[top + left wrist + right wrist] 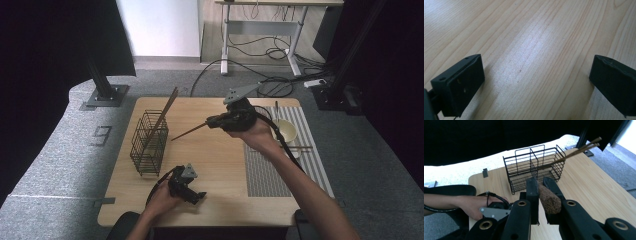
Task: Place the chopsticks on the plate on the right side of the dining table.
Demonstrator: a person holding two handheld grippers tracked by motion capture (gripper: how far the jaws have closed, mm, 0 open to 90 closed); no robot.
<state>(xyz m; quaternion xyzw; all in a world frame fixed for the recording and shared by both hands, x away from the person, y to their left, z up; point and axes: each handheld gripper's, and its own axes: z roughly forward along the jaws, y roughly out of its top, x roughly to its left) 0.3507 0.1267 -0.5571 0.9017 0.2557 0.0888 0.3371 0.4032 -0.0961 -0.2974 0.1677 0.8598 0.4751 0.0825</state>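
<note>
**Right gripper has a chopstick, left one parked on the table**

So from my end, the right gripper (212, 121) is clamped on a brown chopstick (189, 132), held up over the middle of the wooden table (220, 175) with the tip pointing toward the wire basket (149, 143). In the right gripper view I can see the thick end of the stick pinched between the jaws. The basket sits on the left part of the table and already has chopsticks leaning out of it (165, 111). My left gripper (197, 196) rests near the front edge, jaws spread wide over bare wood. Behind the right hand there's a cream bowl (287, 131) on a striped mat (265, 172).
</note>
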